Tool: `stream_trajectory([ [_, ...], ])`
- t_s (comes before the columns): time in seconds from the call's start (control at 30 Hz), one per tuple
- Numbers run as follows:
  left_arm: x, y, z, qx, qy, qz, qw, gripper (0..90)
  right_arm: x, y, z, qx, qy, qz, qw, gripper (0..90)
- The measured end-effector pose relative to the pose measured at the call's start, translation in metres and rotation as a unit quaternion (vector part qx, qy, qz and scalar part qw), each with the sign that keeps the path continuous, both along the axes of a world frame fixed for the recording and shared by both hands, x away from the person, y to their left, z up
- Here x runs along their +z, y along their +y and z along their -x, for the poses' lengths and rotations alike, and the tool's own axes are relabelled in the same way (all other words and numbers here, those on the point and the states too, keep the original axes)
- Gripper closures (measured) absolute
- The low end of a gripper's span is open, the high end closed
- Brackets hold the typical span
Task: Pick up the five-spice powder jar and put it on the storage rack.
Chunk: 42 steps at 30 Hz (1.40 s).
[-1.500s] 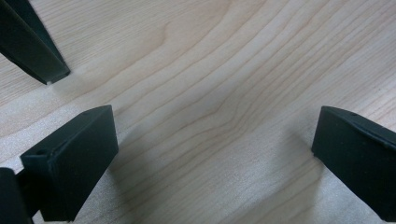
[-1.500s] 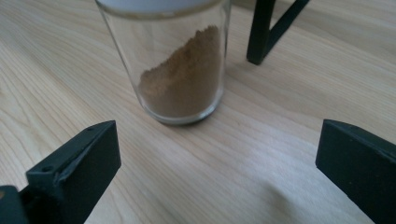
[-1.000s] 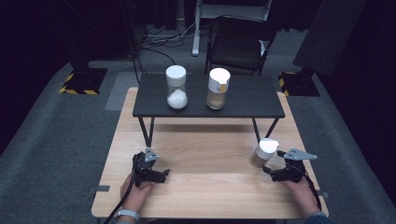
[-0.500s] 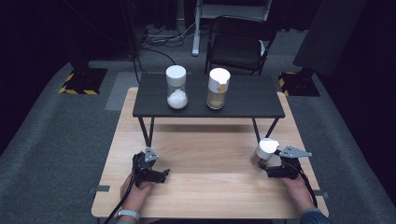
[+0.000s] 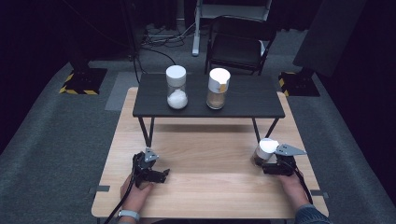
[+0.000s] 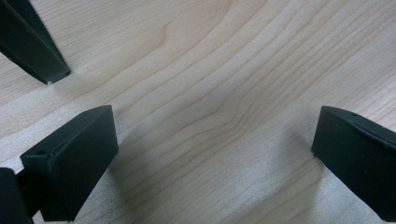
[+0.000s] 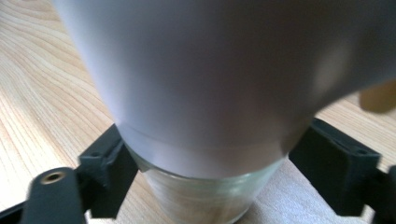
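On the near right of the wooden table (image 5: pixel 205 158), the right gripper (image 5: pixel 268 164) is closing its jaws on a white-lidded glass jar (image 5: pixel 265 151), both pads sitting against the glass just under the lid. The left gripper (image 5: pixel 156 175) is resting at the near left, jaws standing wide apart and holding nothing.

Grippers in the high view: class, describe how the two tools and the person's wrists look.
Both the left gripper and the right gripper are black and blocky, each topped by a grey three-cornered plate and trailing a black cable. A pale wristband sits on the left wrist; a dark sleeve cuff covers the right.
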<state>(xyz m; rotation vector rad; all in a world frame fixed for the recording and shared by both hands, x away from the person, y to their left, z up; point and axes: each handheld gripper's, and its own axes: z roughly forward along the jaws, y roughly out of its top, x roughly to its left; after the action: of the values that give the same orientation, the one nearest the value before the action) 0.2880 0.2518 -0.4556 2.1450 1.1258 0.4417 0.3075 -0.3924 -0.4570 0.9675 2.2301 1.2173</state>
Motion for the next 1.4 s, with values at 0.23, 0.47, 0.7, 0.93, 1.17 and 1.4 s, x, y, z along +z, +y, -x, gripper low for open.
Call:
stream_trajectory([
  [0.23, 0.000, 0.000, 0.000, 0.000, 0.000, 0.000, 1.0000, 0.2, -0.001, 0.002, 0.001, 0.007, -0.009, 0.001, 0.9999, 30.6],
  [0.47, 0.000, 0.000, 0.000, 0.000, 0.000, 0.000, 1.0000, 0.2, -0.001, 0.001, 0.001, 0.007, -0.008, 0.000, 0.9999, 31.1],
  [0.7, 0.000, 0.000, 0.000, 0.000, 0.000, 0.000, 1.0000, 0.2, 0.005, 0.005, 0.000, 0.011, -0.005, 0.013, 0.9998, 31.2],
  [0.93, 0.000, 0.000, 0.000, 0.000, 0.000, 0.000, 1.0000, 0.2, 0.016, 0.002, 0.002, 0.013, -0.007, -0.001, 0.9999, 31.2],
  [1.17, 0.000, 0.000, 0.000, 0.001, -0.001, 0.000, 1.0000, 0.2, 0.035, 0.005, 0.004, 0.018, -0.018, -0.009, 0.9996, 31.2],
  [1.4, 0.000, 0.000, 0.000, 0.001, -0.001, 0.000, 1.0000, 0.2, 0.057, 0.012, 0.005, 0.021, -0.018, -0.010, 0.9996, 31.2],
])
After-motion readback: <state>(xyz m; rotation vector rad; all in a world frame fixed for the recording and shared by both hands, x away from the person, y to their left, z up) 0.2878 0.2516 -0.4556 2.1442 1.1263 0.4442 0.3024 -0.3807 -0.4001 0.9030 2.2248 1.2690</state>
